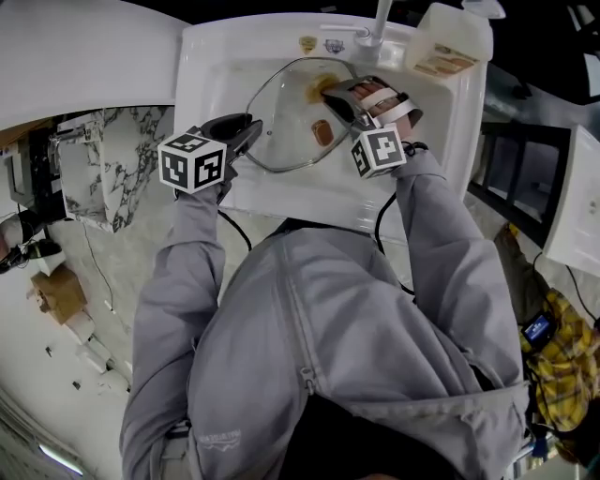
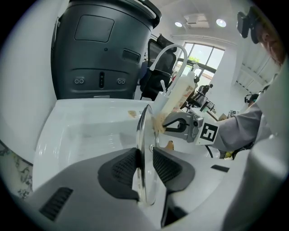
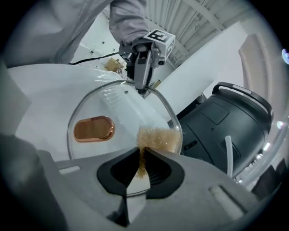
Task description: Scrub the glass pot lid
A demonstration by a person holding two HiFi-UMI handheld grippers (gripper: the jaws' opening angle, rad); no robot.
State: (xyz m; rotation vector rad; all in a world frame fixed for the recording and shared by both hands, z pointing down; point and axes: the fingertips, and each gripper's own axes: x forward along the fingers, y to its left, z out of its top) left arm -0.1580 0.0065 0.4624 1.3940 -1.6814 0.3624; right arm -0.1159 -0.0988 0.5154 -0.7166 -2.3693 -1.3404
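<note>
A round glass pot lid (image 1: 286, 122) with a metal rim and a copper-coloured oval handle (image 1: 322, 132) stands tilted in the white sink (image 1: 412, 178). My left gripper (image 1: 246, 133) is shut on the lid's near-left rim; in the left gripper view the lid (image 2: 145, 135) runs edge-on between the pads of the left gripper (image 2: 145, 164). My right gripper (image 1: 342, 94) is shut on a brownish scrub sponge (image 1: 323, 86). In the right gripper view the sponge (image 3: 156, 139) lies against the glass near the far rim, ahead of the right gripper (image 3: 142, 164), with the handle (image 3: 92, 129) to its left.
A faucet (image 1: 380, 23) rises at the sink's back edge, with a pale plastic bottle (image 1: 450, 42) beside it. A large dark bin (image 2: 104, 49) stands behind the sink. A marble-patterned surface (image 1: 117, 178) lies to the left. Cables trail from both grippers.
</note>
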